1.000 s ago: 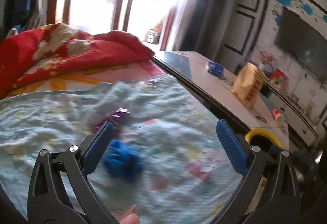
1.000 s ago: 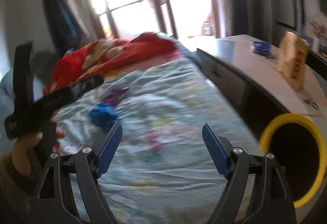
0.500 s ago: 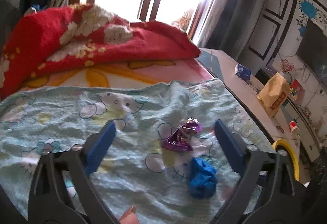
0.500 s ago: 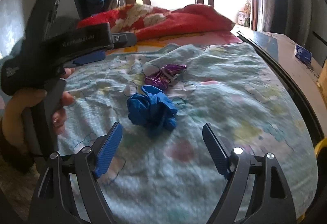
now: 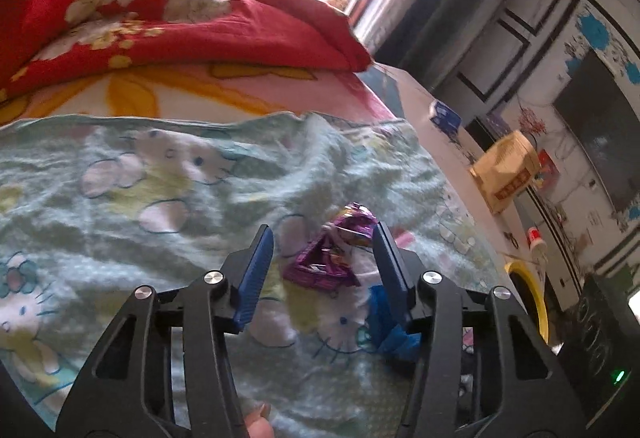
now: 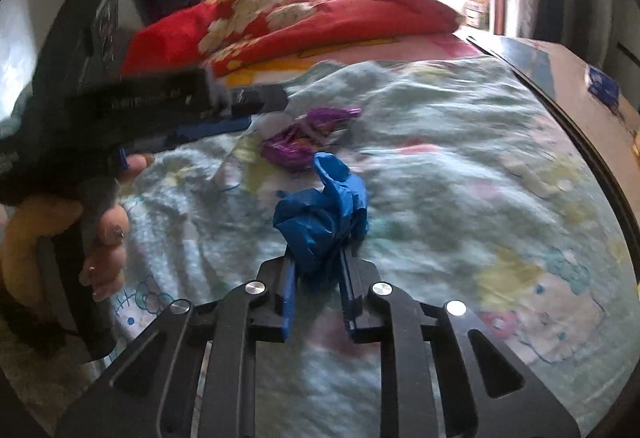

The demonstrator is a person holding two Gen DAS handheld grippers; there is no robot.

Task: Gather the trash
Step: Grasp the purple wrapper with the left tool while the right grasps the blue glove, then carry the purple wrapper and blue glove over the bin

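The right claw [image 6: 316,280] is clamped on the blue glove [image 6: 320,214], just above the bed [image 6: 460,178]. The left claw [image 5: 322,270] gapes, its fingers either side of the purple wrapper [image 5: 328,258] lying on the bed.

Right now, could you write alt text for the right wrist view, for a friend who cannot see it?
The right gripper has its blue fingers closed on a crumpled blue glove over a pale cartoon-print blanket on a bed. Beyond it lies a purple wrapper; at left a hand holds the left gripper.
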